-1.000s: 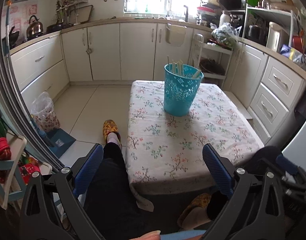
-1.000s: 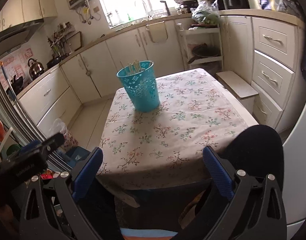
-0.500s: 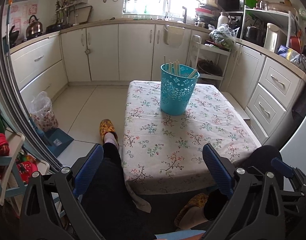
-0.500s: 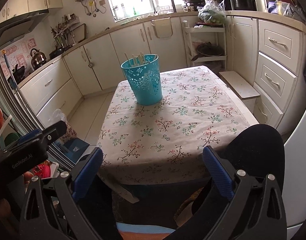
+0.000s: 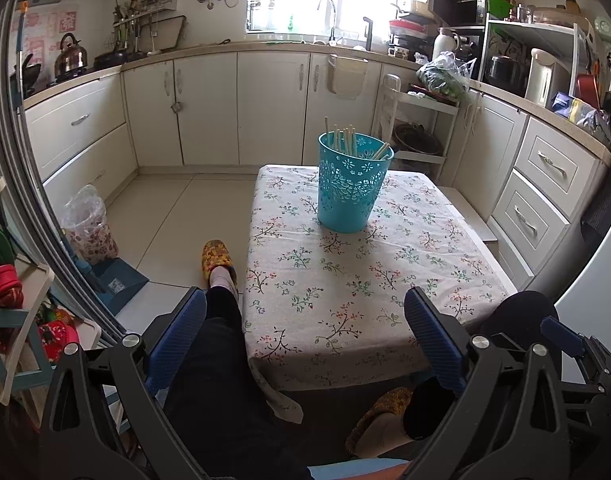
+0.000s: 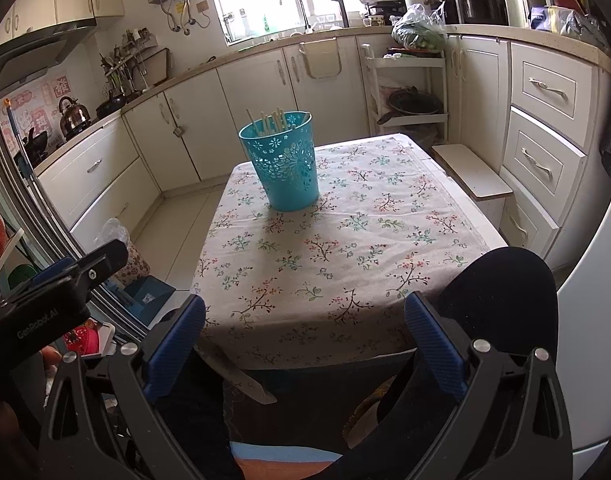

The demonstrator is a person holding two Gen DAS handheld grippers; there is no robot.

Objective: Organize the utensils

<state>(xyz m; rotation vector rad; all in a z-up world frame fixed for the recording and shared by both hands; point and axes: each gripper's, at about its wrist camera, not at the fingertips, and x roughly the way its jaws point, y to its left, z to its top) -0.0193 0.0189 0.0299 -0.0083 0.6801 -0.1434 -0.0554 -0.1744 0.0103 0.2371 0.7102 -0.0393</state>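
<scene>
Fingers of left gripper (image 5: 305, 336) spread wide, gripping nothing; fingers of right gripper (image 6: 305, 336) likewise wide and unloaded. Both held near edge of table (image 5: 345, 280), above lap. Floral tablecloth (image 6: 345, 240) spread over whole top. Teal perforated basket (image 5: 353, 188) upright on far half of cloth, well apart from both grippers. Chopsticks (image 5: 345, 140) upright inside basket, tips above rim.
</scene>
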